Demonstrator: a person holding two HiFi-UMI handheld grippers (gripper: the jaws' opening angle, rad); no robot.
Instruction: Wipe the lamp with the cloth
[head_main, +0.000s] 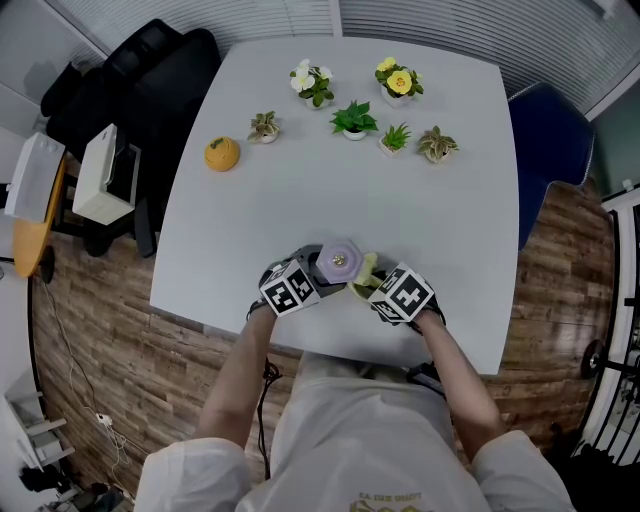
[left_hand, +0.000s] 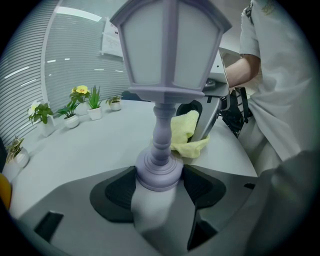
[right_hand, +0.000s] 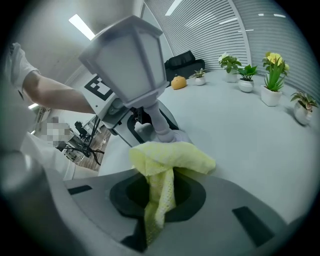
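The lamp (head_main: 340, 262) stands upright at the middle of the counter's (head_main: 300, 190) near edge. It is a small lavender lantern with a matte, plastic-looking finish: a faceted, tapering head with frosted white panels, a slim turned stem, and a round stepped base.

The left gripper (left_hand: 159, 190) comes in from the lamp's left. Its jaws stand wide, and their black curved pads (left_hand: 117, 192) press on both sides of the round base, clamping it.

The right gripper (right_hand: 157, 192) comes in from the lamp's right, with its jaws closed on the cloth (right_hand: 167, 157). The cloth is pale yellow and soft, with a fine mesh-like weave. One strip hangs down between the pads, and a bunched fold bulges out past the tips. That fold lies just beside the foot of the stem, low on the lamp; whether it touches the lamp cannot be told.

The counter is smooth and pale grey with rounded corners. Toward its far edge, well apart from the lamp, stand five small potted plants (head_main: 355, 120) in white pots. An orange pumpkin-shaped ornament (head_main: 222, 154) sits toward the far left edge.
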